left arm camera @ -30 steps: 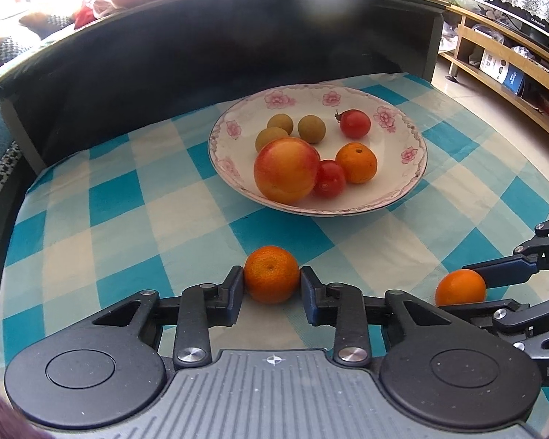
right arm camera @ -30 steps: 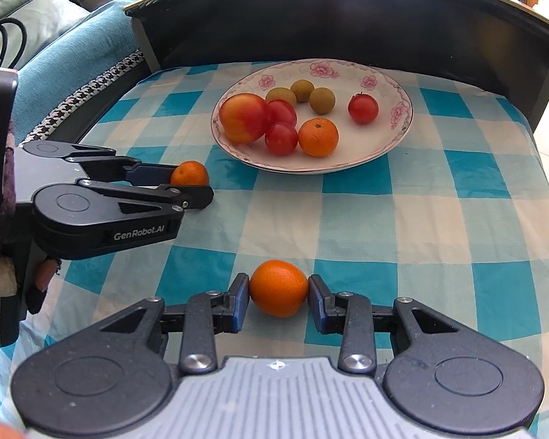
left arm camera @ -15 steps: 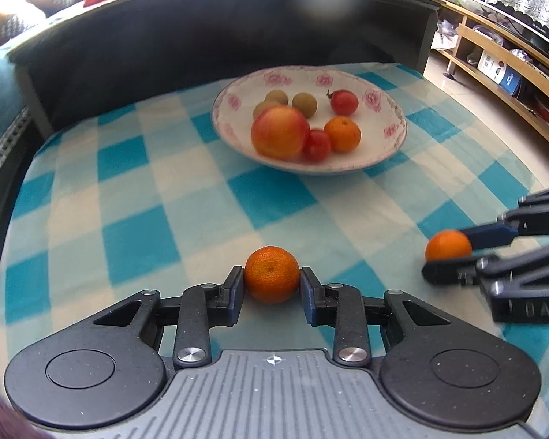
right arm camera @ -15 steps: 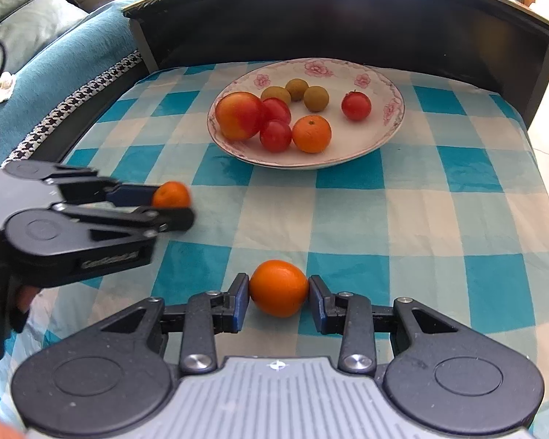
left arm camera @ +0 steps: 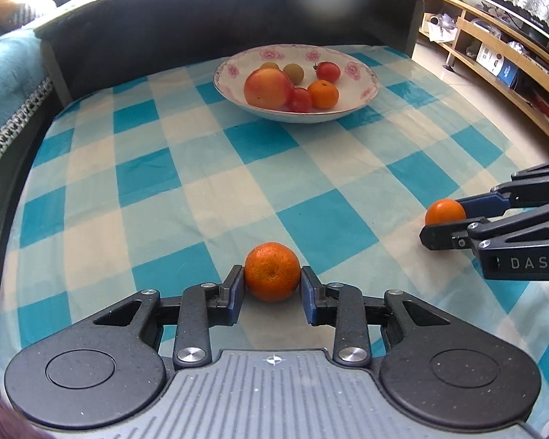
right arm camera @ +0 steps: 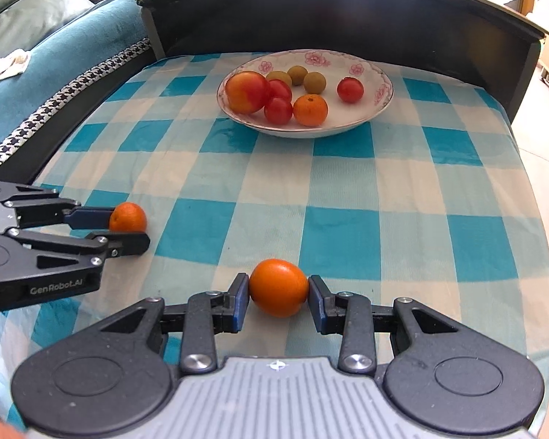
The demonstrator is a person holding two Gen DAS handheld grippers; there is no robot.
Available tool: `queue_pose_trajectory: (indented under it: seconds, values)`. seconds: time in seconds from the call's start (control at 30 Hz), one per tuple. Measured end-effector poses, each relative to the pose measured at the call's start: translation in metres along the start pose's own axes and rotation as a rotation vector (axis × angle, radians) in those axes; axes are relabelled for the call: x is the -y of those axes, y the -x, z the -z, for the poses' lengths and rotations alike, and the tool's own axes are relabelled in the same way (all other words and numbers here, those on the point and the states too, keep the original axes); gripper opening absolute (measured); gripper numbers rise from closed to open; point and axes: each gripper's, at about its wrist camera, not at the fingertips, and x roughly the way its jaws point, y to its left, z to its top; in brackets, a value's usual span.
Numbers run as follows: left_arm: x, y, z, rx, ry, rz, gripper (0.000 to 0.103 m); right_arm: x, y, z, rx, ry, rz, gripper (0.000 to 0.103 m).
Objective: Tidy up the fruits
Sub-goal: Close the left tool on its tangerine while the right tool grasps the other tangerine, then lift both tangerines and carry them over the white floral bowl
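My left gripper (left arm camera: 272, 289) is shut on a mandarin (left arm camera: 272, 271), low over the checked cloth; it also shows in the right wrist view (right arm camera: 128, 217). My right gripper (right arm camera: 279, 298) is shut on a smooth orange (right arm camera: 279, 287), which also shows in the left wrist view (left arm camera: 444, 212). A white flowered bowl (left arm camera: 362, 69) stands at the far middle of the table and holds an apple (left arm camera: 267, 87), an orange (left arm camera: 322, 94), tomatoes and small green-brown fruits. Both grippers are well in front of the bowl (right arm camera: 382, 84).
The table has a blue and white checked cloth (left arm camera: 164, 168) and a dark raised back wall (left arm camera: 201, 25). A teal sofa (right arm camera: 55, 58) lies to the left. Wooden shelves (left arm camera: 494, 55) stand to the right, past the table's edge.
Both grippers have drawn back from the bowl toward the table's front, each still holding its fruit. The bowl looks farther away and its fruits have not moved.
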Motion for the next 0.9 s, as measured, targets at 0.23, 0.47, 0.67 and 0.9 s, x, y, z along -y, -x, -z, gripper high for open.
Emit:
queue_pose_trajectory:
  seconds: [0.23,0.47,0.67,0.9]
  values:
    - [-0.0001,-0.0025,-0.0020,0.013,0.007,-0.001,0.045,-0.0032,0.0032,0.0062,0.009,0.011,0.011,0.037]
    - [0.0011,-0.0039,-0.0038,0.019,0.000,0.006,0.047,-0.0024,0.0041,0.0085,0.015,-0.005,0.012,0.037]
    - [0.0022,-0.0045,-0.0040,0.015,-0.002,0.011,0.048,-0.0034,0.0043,0.0108,0.017,0.005,0.015,0.038]
    - [0.0013,-0.0031,-0.0020,0.008,0.005,0.030,0.051,-0.0034,0.0008,0.0047,0.019,-0.003,0.019,0.042]
